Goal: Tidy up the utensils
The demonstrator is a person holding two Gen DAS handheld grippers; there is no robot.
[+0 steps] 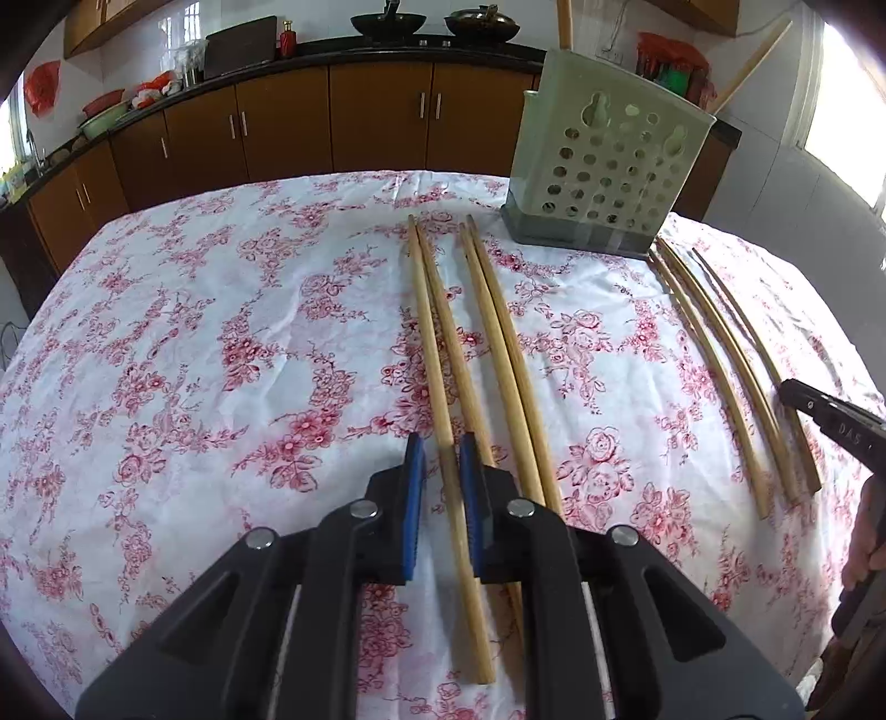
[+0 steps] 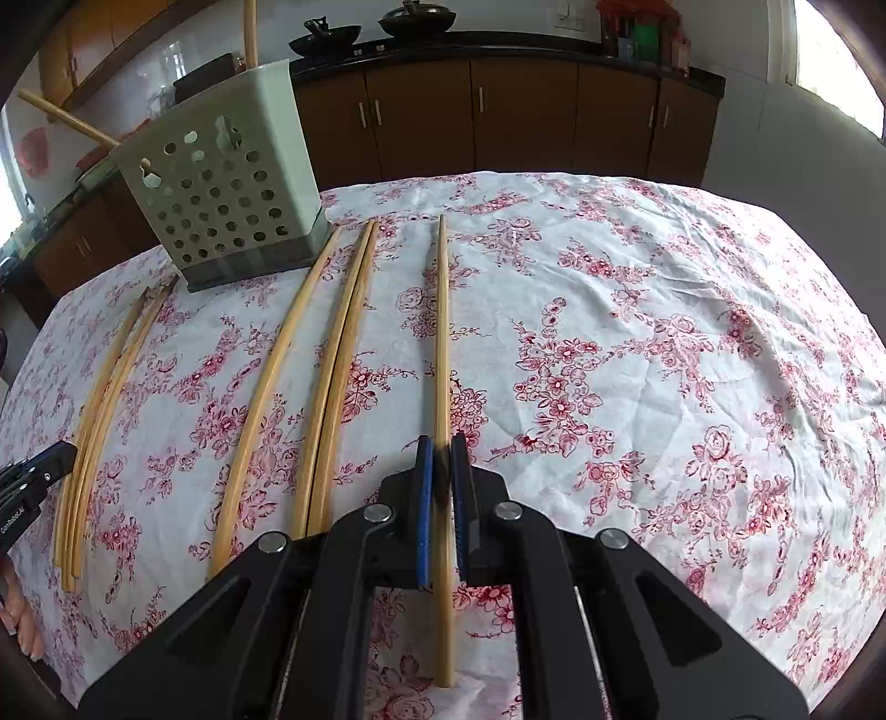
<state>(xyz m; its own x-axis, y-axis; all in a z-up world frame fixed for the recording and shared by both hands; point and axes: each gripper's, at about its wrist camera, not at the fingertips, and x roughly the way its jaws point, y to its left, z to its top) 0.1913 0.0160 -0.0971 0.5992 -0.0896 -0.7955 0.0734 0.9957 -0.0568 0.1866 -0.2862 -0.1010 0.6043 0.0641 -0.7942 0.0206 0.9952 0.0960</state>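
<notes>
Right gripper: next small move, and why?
Probably close the last bit and lift. The right gripper straddles the rightmost chopstick, blue pads almost touching it, while the chopstick lies flat on the tablecloth. The perforated holder stands upright at far left, so that is the likely destination.

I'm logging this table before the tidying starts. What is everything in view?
chopsticks: seven, tan wood, lying in rows on the tablecloth; two more stand in the holder.
holder: one, pale green with holes, at the back of the table.
tablecloth: one, white with red flowers, over the table.
cabinets: brown, along the wall behind.
woks: two, black, on the counter.
left gripper: black with blue pads, open astride a chopstick.
right gripper: same colours, close around the rightmost chopstick; grip unclear.
</notes>
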